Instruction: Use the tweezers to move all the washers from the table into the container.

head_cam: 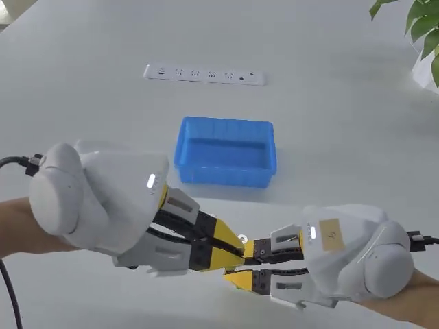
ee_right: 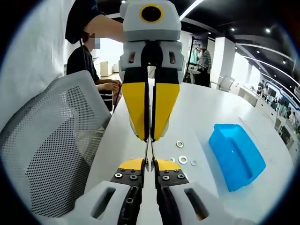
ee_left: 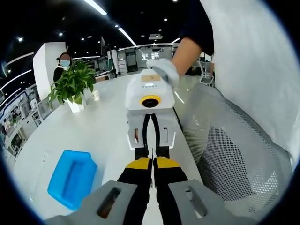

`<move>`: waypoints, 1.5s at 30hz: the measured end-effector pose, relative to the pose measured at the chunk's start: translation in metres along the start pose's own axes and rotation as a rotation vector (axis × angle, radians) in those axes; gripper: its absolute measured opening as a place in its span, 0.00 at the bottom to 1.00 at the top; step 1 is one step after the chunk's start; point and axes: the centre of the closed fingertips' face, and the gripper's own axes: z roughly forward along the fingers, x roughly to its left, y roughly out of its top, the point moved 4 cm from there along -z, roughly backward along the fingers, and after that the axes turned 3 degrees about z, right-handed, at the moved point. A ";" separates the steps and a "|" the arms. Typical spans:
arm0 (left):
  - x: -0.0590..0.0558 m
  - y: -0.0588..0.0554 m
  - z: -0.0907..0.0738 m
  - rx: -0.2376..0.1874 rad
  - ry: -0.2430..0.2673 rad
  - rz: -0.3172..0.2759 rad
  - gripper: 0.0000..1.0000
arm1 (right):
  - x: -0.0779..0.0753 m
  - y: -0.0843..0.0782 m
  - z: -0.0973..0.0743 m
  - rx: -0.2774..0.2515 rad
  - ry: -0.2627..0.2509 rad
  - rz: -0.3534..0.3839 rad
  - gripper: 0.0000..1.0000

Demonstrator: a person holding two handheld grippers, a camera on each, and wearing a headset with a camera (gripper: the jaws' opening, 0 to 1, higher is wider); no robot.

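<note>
Two grippers meet tip to tip over the near table [head_cam: 329,103] in the head view, left gripper [head_cam: 230,248] from the left, right gripper [head_cam: 241,262] from the right; the blue container [head_cam: 223,176] sits just beyond; left gripper view: its jaws pressed together; right gripper view: both pairs of jaws clamp the thin tweezers [ee_right: 149,150]; washers [ee_right: 183,160] lie between tips and container.

The container [head_cam: 226,152] is blue, washers [ee_right: 180,144] silver, table [head_cam: 329,103] white, plant [ee_left: 72,83] green.
</note>
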 end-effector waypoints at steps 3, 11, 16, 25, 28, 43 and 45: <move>0.001 -0.002 -0.005 -0.005 0.012 -0.013 0.05 | -0.002 0.004 0.004 -0.008 0.018 0.001 0.09; 0.008 -0.007 -0.015 -0.014 0.043 -0.036 0.05 | -0.009 0.010 0.012 -0.018 0.011 -0.020 0.10; 0.013 -0.008 -0.019 -0.024 0.058 -0.055 0.05 | -0.012 0.013 0.015 -0.025 0.004 -0.017 0.11; 0.022 -0.010 -0.026 -0.044 0.090 -0.080 0.05 | -0.021 0.008 0.019 -0.023 -0.004 0.011 0.20; 0.024 -0.013 -0.028 -0.040 0.095 -0.079 0.05 | -0.023 0.004 0.020 -0.017 -0.003 0.039 0.23; 0.034 -0.029 -0.021 -0.028 0.121 -0.088 0.05 | -0.025 -0.003 0.027 -0.006 0.014 0.062 0.25; 0.035 -0.027 -0.021 -0.036 0.125 -0.089 0.05 | -0.024 -0.004 0.028 -0.002 0.016 0.059 0.25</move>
